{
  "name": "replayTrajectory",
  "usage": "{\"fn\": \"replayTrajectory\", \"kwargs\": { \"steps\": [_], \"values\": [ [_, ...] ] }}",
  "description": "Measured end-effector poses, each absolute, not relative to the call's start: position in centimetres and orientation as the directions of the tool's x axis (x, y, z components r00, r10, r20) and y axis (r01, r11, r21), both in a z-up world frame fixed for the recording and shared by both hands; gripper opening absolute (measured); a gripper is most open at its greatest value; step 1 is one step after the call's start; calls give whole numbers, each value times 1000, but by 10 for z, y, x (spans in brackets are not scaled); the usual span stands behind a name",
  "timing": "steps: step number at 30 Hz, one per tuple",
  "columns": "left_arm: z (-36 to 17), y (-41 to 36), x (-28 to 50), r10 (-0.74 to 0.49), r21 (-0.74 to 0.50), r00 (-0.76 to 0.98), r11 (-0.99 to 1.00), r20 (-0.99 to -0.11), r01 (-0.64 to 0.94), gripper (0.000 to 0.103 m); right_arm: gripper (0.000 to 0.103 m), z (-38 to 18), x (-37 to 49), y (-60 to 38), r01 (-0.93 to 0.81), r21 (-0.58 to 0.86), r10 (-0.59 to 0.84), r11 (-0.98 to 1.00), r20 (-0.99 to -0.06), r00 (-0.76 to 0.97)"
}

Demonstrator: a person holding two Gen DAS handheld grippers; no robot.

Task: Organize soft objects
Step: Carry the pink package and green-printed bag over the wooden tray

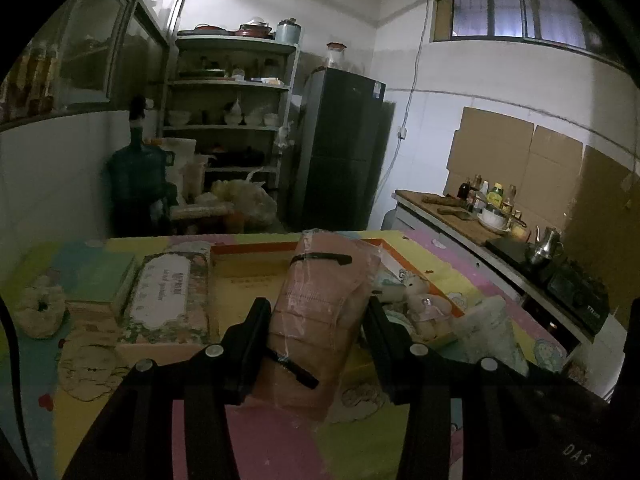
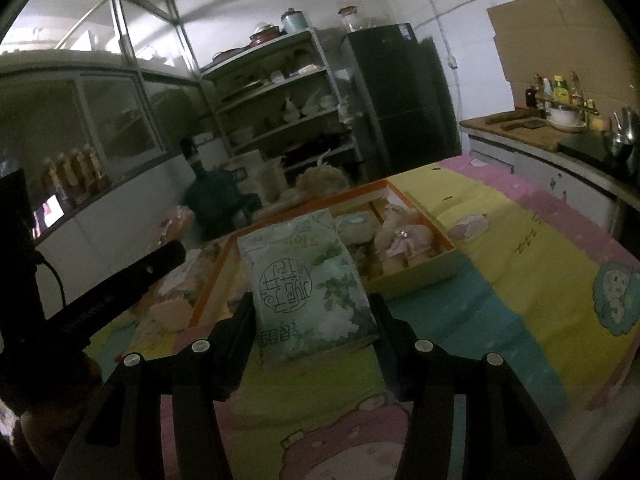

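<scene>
Through the left wrist view, your left tool [image 1: 318, 328] stands half open, its jaws pressed on a pink plastic-wrapped pack [image 1: 320, 312] that runs lengthwise between them, so it rides lifted above the worktop [image 1: 280, 440]. Just ahead lies the orange-rimmed box [image 1: 256, 246], a floral tissue pack [image 1: 168, 300] in its left part and a small plush toy [image 1: 424, 304] ahead to the right; you seem to be carrying the pack there.

Through the right wrist view, your right tool [image 2: 314, 320] is likewise half open and clamps a green floral tissue packet [image 2: 308, 280] by its sides, keeping it flat-faced for setting down. The box lies just beyond it.
</scene>
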State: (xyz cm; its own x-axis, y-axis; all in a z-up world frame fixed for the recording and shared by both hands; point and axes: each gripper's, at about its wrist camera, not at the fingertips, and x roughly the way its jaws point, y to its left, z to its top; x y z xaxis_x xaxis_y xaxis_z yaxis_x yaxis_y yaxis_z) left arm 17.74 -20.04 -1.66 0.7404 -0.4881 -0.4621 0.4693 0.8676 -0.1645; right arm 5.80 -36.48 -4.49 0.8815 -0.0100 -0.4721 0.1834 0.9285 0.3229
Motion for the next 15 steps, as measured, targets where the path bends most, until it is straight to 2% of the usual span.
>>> {"fn": "replayTrajectory", "kwargs": {
  "steps": [15],
  "values": [
    [-13,-231,212,-490,-169,730,866,-477,470,48,56,-40,88,-406,220,330,-44,918,-466,884]
  ]
}}
